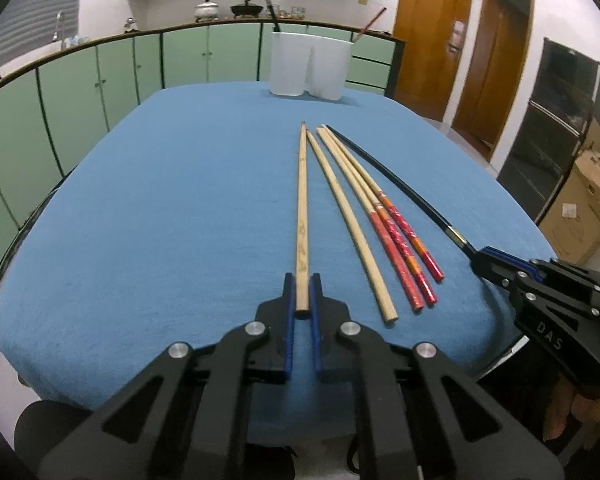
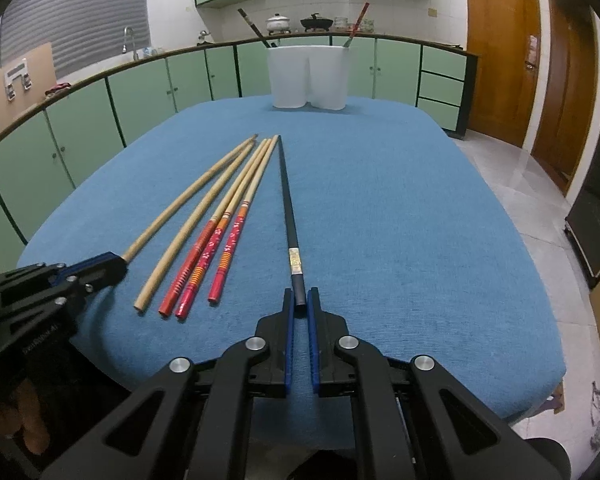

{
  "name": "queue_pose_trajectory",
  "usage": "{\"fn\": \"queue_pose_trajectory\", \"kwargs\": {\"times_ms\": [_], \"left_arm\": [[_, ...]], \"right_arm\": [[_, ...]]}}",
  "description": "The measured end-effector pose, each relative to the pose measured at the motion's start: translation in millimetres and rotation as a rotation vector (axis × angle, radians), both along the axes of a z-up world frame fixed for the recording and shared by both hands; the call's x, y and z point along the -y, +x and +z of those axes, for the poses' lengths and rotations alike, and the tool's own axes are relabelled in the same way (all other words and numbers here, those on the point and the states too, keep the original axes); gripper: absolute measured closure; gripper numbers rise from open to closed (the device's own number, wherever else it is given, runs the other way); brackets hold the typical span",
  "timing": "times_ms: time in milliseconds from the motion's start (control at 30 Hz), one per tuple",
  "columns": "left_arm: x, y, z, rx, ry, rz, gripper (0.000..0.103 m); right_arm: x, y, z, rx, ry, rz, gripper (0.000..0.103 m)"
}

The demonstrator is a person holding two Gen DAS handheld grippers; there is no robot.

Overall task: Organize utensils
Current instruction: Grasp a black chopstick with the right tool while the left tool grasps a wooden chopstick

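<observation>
**Both grippers clamped on chopstick ends, blue table**

Kitchen with green cabinet doors [image 2: 148, 92] and wooden doors behind; table covered in blue cloth [image 1: 180, 200] carries the utensils. White two-compartment plastic holder [image 1: 309, 65] stands upright at the far end of the table, one dark stick in its left compartment, one red-ended stick in the right.

Left gripper [image 1: 302, 294]: fingers clenched on the near end of a plain light-wood chopstick with faint markings [image 1: 301, 208]; the stick lies flat on the cloth, pointing toward the holder. Right gripper [image 2: 299, 300]: fingers clenched on the near end of a long black chopstick with a gold band [image 2: 289, 208], also flat on the cloth.

Between the two held sticks lie a second plain light-wood chopstick [image 1: 346, 216] and three wooden chopsticks with red patterned handles [image 1: 396, 236]. All are side by side, tips close together at the far end, fanning apart toward the camera. Red-handled ones touch or nearly touch each other; cannot tell which.
</observation>
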State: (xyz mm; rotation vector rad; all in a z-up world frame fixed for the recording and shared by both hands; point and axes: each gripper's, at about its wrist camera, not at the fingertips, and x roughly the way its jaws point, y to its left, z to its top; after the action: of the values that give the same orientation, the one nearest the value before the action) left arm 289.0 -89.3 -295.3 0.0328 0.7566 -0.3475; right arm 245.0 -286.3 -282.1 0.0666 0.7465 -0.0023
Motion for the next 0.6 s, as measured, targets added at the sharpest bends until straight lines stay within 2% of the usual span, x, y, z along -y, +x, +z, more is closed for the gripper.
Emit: {"fn": "queue_pose_trajectory", "kwargs": {"times_ms": [200,367,533,600], "left_arm": [[-12.1,2.5,0.2,-0.004,0.003,0.074,0.097],[-11.6,1.7,1.8,-0.007,0.02,0.072,0.095],[-10.0,4.0,3.1,-0.01,0.006,0.043,0.083],[-9.3,4.2,3.3,-0.004,0.004,0.035,0.083]], "right_arm": [[2.9,-3.9,0.4,-0.005,-0.002,-0.034,0.096],[-2.7,-5.3,1.1,-0.007,0.018,0.02,0.096],[-3.7,-3.7,-0.3,0.002,0.012,0.021,0.095],[-5.2,-3.6,-0.8,0.006,-0.001,0.025,0.095]]}}
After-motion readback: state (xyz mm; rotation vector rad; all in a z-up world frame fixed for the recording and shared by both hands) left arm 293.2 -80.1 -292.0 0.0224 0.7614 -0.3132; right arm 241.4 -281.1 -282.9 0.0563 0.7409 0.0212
